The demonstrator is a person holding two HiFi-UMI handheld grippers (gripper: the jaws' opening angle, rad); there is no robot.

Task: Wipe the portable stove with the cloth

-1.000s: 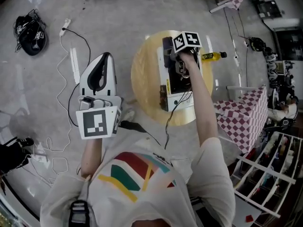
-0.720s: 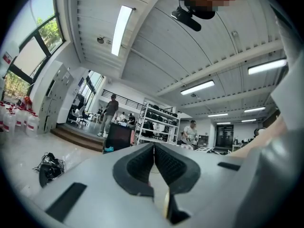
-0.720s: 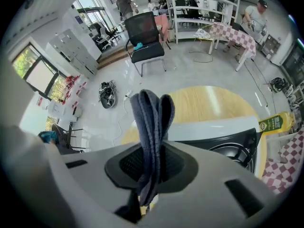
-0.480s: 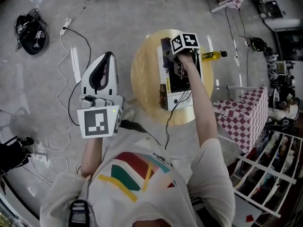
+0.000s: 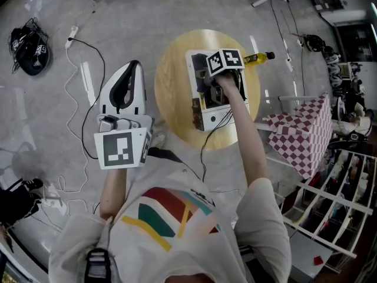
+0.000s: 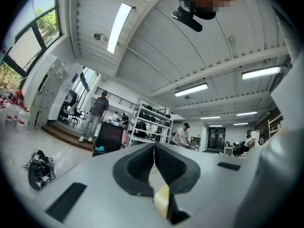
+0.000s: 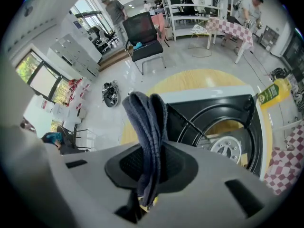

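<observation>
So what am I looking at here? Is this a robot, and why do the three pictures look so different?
There is no robot. A person holds a two-jaw gripper in each hand. The top-down picture comes from a camera on the person's head. The other two come from cameras that ride on the grippers and look along their jaws. On the round wooden table sits a portable stove, with a yellow bottle near the table's edge. The right gripper is over the stove, its jaws closed on a dark cloth. The left gripper is held aside over the floor, with its jaws together and nothing between them.
</observation>
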